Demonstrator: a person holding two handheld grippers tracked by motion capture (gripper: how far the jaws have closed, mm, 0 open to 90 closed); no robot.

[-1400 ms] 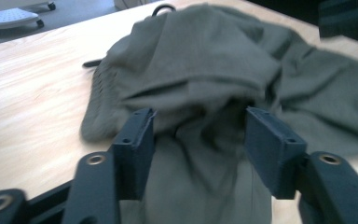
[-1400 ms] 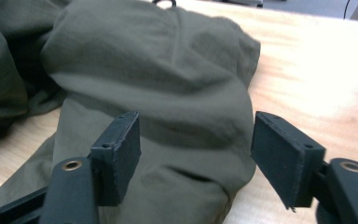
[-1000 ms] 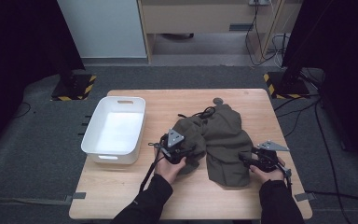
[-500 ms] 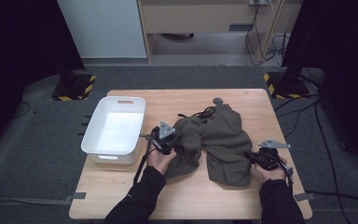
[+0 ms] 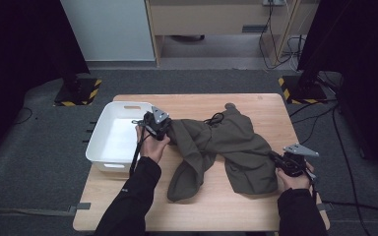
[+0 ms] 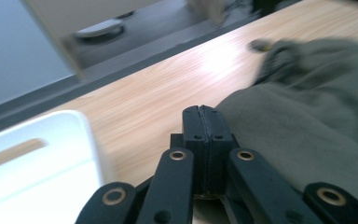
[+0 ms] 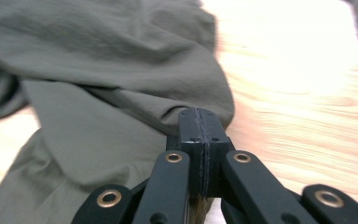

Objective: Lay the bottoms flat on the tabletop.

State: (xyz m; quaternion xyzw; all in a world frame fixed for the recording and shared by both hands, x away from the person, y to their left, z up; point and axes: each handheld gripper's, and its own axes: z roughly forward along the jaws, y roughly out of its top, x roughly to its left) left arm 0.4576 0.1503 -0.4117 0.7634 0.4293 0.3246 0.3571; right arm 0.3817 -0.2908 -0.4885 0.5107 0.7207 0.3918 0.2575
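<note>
Left gripper [image 5: 163,132] pinching olive garment [image 5: 226,147] edge beside white bin [image 5: 109,147]; right gripper [image 5: 281,163] pinching opposite edge. Step judged: spreading. Next: pull apart, lift evenly.

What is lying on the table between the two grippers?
In the high view, the olive garment spans the whole stretch: the left gripper pinches one edge, the right gripper the other, on the wooden table.

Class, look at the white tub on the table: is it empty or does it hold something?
Empty. The white tub shows a bare floor; the olive garment lies beside it on the table.
</note>
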